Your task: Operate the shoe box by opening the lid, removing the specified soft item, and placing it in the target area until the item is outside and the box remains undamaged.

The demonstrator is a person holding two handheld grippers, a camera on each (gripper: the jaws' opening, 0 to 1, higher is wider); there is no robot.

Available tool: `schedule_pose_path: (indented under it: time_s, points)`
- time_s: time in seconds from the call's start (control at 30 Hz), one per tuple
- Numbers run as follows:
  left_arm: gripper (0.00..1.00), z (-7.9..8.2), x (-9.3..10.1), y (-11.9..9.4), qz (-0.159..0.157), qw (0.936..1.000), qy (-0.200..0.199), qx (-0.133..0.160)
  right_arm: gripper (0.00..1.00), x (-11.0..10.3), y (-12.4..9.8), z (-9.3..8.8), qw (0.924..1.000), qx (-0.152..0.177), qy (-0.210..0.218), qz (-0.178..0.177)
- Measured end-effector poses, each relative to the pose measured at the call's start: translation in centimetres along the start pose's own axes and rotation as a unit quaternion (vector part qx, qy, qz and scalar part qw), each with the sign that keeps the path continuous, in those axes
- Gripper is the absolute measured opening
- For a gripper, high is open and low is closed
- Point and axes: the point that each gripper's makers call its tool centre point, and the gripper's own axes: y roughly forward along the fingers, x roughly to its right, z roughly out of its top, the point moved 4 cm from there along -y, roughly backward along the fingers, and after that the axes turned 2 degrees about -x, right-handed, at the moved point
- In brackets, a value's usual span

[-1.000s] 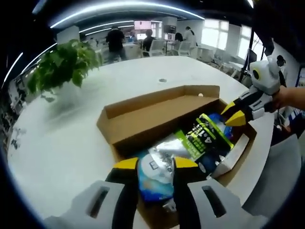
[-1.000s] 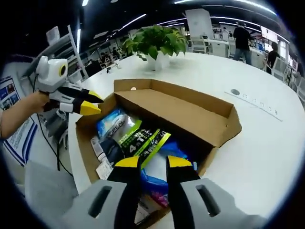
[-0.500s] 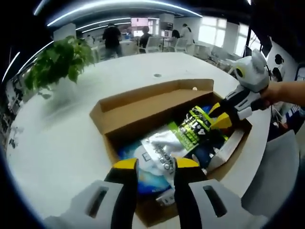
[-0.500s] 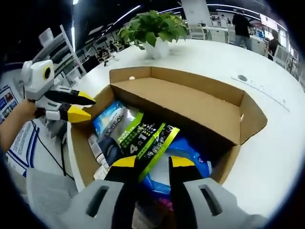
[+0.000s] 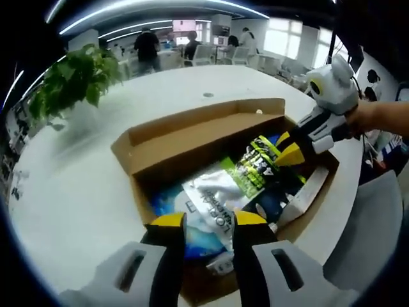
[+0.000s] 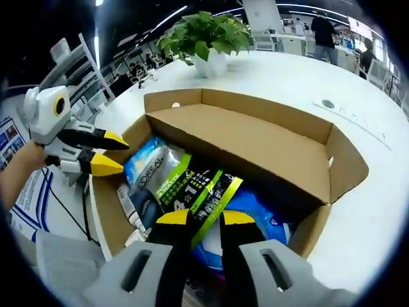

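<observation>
- The shoe box [image 5: 192, 137] [image 6: 255, 141] sits open on the white table [image 5: 77, 192] [image 6: 370, 211], lid folded back, soft packets crammed inside.
- Right gripper [image 6: 199, 218] [image 5: 285, 147] hangs over the black-and-green packet [image 6: 195, 192] [image 5: 255, 167], jaws a narrow gap apart; whether they pinch it, I cannot tell.
- Left gripper [image 5: 203, 220] [image 6: 105, 152] is parted at the near box edge above a white pouch [image 5: 211, 201], gripping nothing.
- Beyond the lid, bare tabletop runs out to a potted plant [image 6: 204, 38] [image 5: 73, 83].
</observation>
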Motion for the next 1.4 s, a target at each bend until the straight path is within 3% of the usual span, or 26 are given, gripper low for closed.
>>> schedule_pose_path:
  time_s: [0.1,0.37,0.93,1.2,1.4]
  points:
    - [0.26,-0.1,0.1,0.0,-0.001,1.0,0.004,-0.006,0.02,0.0,-0.2,-0.1,0.9999,-0.002,-0.014,0.001]
    - [0.25,-0.1,0.0,0.5,-0.002,0.9998,0.005,-0.021,0.0,-0.1,-0.7,-0.2,0.9996,-0.005,-0.029,0.001]
    - [0.24,-0.7,0.8,3.5,-0.038,0.9972,0.005,-0.064,0.0,0.7,-1.4,-0.7,0.9897,-0.035,-0.135,-0.033]
    - [0.21,-0.6,1.0,4.5,-0.061,0.9962,-0.021,-0.06,0.0,0.9,-1.3,-1.0,0.9851,-0.043,-0.162,-0.04]
    - [0.13,-0.7,1.3,4.8,-0.086,0.9939,-0.052,-0.045,0.0,1.0,-1.2,-1.1,0.9833,-0.045,-0.171,-0.041]
